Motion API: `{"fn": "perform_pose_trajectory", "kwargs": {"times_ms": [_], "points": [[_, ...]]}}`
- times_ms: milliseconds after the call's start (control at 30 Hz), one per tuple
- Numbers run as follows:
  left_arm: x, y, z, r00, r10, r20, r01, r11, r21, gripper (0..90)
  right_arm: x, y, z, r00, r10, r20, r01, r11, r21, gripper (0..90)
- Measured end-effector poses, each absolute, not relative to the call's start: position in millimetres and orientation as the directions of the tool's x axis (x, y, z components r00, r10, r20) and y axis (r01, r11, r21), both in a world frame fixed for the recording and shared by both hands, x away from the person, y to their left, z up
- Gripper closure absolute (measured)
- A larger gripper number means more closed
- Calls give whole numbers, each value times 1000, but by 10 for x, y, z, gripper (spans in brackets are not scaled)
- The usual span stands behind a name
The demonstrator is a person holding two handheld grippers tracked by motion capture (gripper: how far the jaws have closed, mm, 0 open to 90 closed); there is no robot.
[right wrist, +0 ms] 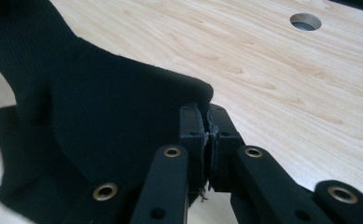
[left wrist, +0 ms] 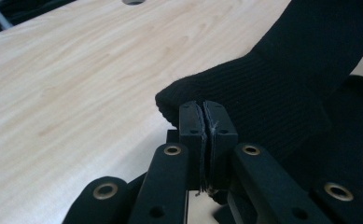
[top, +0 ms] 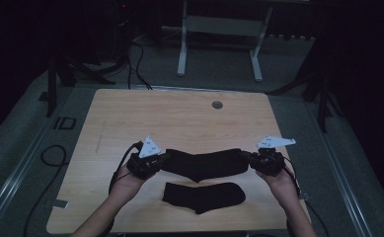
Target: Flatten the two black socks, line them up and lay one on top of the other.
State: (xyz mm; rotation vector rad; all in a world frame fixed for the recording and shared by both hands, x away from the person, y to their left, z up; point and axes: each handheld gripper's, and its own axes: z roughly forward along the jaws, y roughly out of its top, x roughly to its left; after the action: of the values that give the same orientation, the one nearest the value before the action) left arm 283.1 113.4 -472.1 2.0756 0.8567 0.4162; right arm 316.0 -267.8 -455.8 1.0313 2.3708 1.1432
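A black sock (top: 204, 164) hangs stretched between my two grippers just above the wooden table (top: 179, 118). My left gripper (top: 164, 159) is shut on its left end, and the pinched edge shows in the left gripper view (left wrist: 244, 88) above the gripper (left wrist: 203, 108). My right gripper (top: 246, 157) is shut on the sock's other end; in the right gripper view the fabric (right wrist: 100, 102) drapes left of the gripper (right wrist: 206, 112). A second black sock (top: 204, 196) lies flat on the table nearer the front edge, below the stretched one.
A round cable hole (top: 217, 104) sits in the table's far middle, also in the right gripper view (right wrist: 305, 21). Cables (top: 51, 158) trail on the grey floor at the left. A white table frame (top: 219, 39) stands beyond the table.
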Motion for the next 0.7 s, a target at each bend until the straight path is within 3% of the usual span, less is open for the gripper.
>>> {"fn": "perform_pose_trajectory", "kwargs": {"times_ms": [267, 433, 567, 700], "points": [[2513, 1130, -4830, 757, 650, -65, 442, -436, 784, 878, 2734, -2738, -4627, -710, 703, 49, 488, 441, 754, 863], [2484, 1107, -5012, 763, 640, -96, 473, -451, 757, 878, 2679, -2764, -4740, -707, 705, 62, 508, 444, 738, 863], [2525, 1060, -5261, 766, 631, -126, 511, -477, 715, 877, 2750, -2788, -5131, -682, 718, 139, 602, 442, 665, 863], [2556, 1032, -5368, 765, 630, -131, 524, -492, 695, 876, 2787, -2766, -5319, -675, 724, 140, 627, 464, 625, 861]]}}
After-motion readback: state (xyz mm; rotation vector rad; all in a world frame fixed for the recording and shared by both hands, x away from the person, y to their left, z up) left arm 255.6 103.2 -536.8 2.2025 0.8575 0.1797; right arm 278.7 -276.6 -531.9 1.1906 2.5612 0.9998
